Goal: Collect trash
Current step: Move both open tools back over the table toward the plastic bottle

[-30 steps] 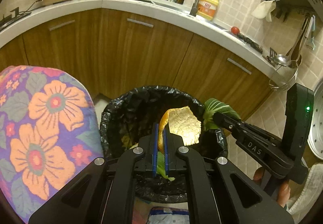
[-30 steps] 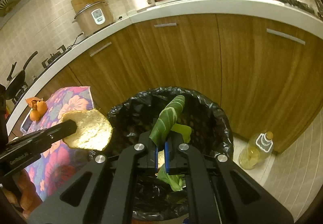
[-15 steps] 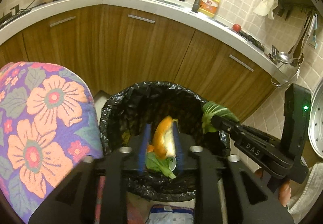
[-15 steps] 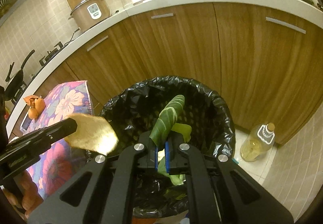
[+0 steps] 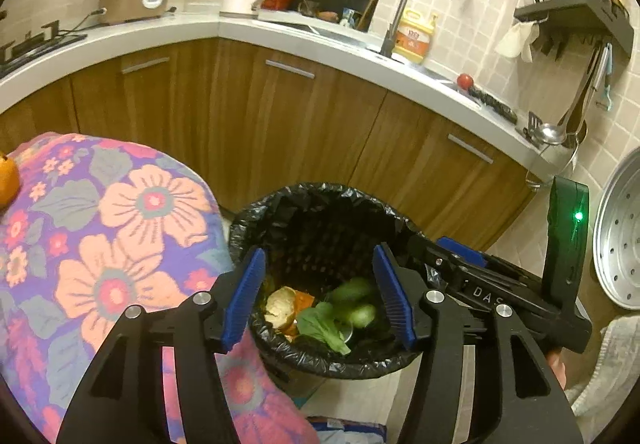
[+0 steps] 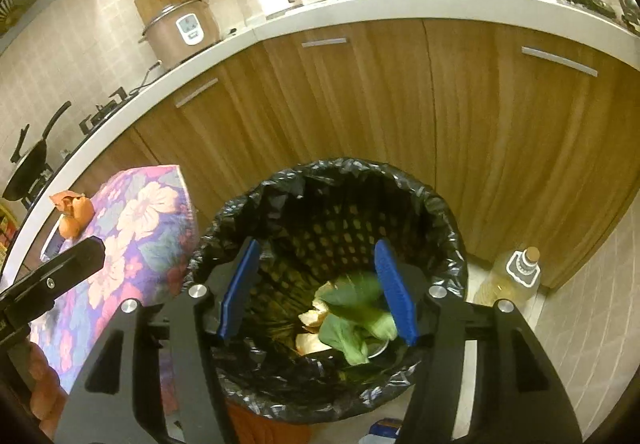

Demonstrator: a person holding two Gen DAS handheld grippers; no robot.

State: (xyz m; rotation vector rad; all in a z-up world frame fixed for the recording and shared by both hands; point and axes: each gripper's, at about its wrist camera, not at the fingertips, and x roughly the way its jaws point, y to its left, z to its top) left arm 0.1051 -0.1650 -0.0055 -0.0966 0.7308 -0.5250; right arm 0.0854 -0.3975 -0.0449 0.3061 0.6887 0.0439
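Both grippers are hanging over the trash bin [image 5: 320,228], and both have just been opening their jaws. The left gripper [image 5: 320,292] is standing with its blue pads well apart and nothing between them. The right gripper [image 6: 318,292] is also standing wide, with no pad pressing on anything.

The orange peel [image 5: 282,308] is lying at the bottom of the bin, on the side toward the flowered cloth [image 5: 100,244]. The green leaf [image 6: 352,308] is showing blurred in the right wrist view, just inside the bin below the right jaws, so it seems to be falling or only now landing beside the peel. The trash of this round is therefore inside the bin.

The next move probably is turning on what is remaining outside the bin. More orange peel pieces [image 6: 74,214] are lying on the far end of the flowered cloth, away from the bin and to the left of both jaws. Their long axis cannot be told. The left gripper is nearer to them; it is standing between the bin and that end of the cloth.

For writing, the side of the right gripper is showing the letters "DAS". The yellow bottle [image 5: 412,38] on the counter beyond the bin has a red label, too small to read.
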